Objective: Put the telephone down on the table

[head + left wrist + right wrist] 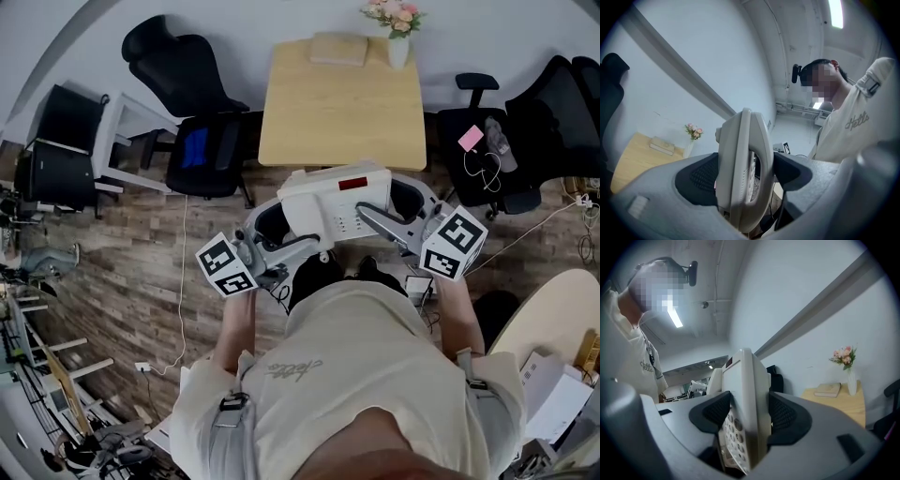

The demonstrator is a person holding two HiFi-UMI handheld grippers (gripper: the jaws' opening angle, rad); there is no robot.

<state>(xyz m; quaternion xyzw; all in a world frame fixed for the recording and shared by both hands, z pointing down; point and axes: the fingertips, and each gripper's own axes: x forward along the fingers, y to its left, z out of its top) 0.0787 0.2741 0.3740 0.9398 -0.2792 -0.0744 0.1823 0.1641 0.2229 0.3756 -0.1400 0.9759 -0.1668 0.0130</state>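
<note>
A white desk telephone [335,199] with a red display and a handset hangs in the air in front of the person, short of the wooden table [342,112]. My left gripper [272,223] is shut on its left end, and my right gripper [401,200] is shut on its right end. In the left gripper view the telephone [743,171] stands edge-on between the black pads [701,178]. In the right gripper view the keypad side of the telephone [743,418] shows between the pads [785,416].
On the table's far edge lie a book [338,48] and a white vase of pink flowers [397,28]. Black office chairs [202,141] stand left of the table, and others [511,141] right of it, one carrying a pink item and cables. A round table edge [553,314] is at lower right.
</note>
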